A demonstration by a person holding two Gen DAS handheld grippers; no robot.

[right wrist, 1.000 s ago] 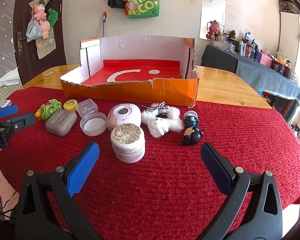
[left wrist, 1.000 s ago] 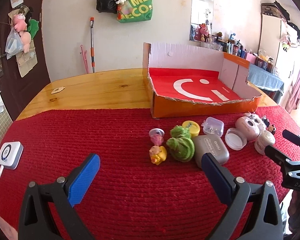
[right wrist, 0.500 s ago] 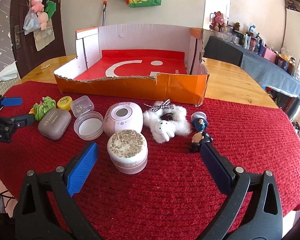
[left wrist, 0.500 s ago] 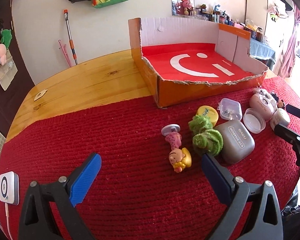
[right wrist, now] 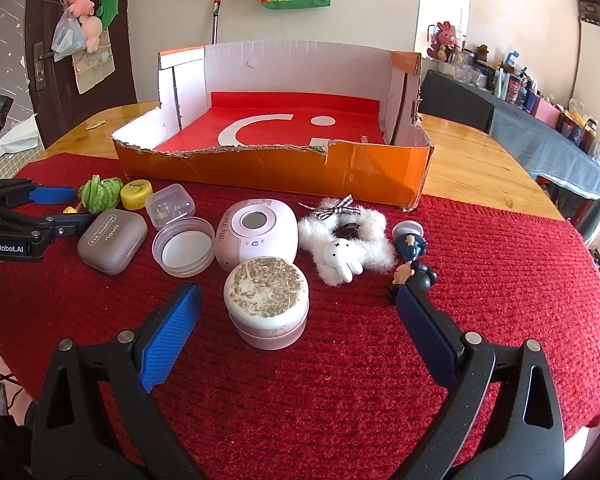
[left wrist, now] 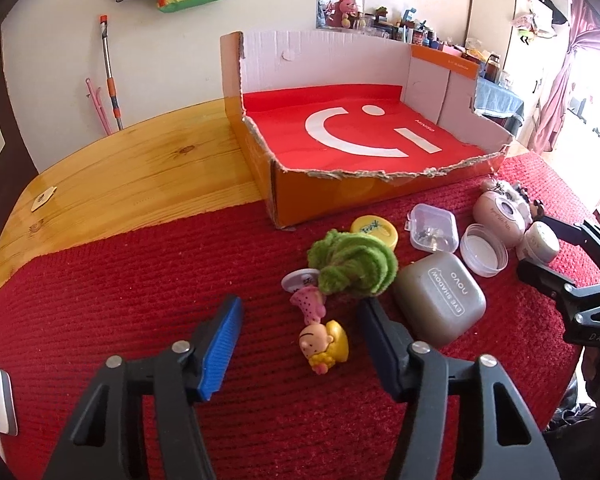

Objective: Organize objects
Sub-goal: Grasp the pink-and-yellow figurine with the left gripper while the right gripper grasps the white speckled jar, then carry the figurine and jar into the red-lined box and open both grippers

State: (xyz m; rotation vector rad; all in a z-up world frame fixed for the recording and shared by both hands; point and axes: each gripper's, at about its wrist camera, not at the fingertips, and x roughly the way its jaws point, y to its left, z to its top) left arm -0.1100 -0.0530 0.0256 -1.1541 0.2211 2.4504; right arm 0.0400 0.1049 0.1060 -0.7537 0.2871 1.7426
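since the earlier frame, both sets of my jaws have been closing: the left gripper (left wrist: pixel 300 330) has narrowed to about half its spread and come in lower over the small toys, and the right gripper (right wrist: pixel 298 310) has narrowed only slightly and remains wide. neither pair presses on anything.

left jaws: the yellow figurine (left wrist: pixel 325 345) lies on its side between the pads, touching neither. it looks like hard moulded plastic, light, smooth and rounded, so it may squirt out under an off-centre squeeze. recommended hold: across the body, not the head. just beyond it lie a pink figurine (left wrist: pixel 309 305) and a green plush coil (left wrist: pixel 352 266), soft and easily snagged; the far pad sits close to the coil. beside that pad is a grey eye-shadow case (left wrist: pixel 440 298), rigid with slick rounded corners.

right jaws: the round cream jar (right wrist: pixel 266 302) stands upright between the pads, nearer the left one, with gaps on both sides. it appears rigid and somewhat heavier, with straight walls; grip at mid-height across the diameter. the policeman figurine (right wrist: pixel 410 258) lies just beyond the right pad tip.

outward, the orange cardboard box (right wrist: pixel 276 168) sits open and empty on the counter (right wrist: pixel 476 160), behind the row of things on the red mat (right wrist: pixel 480 280). its torn front wall is low and flimsy; clear it from above.
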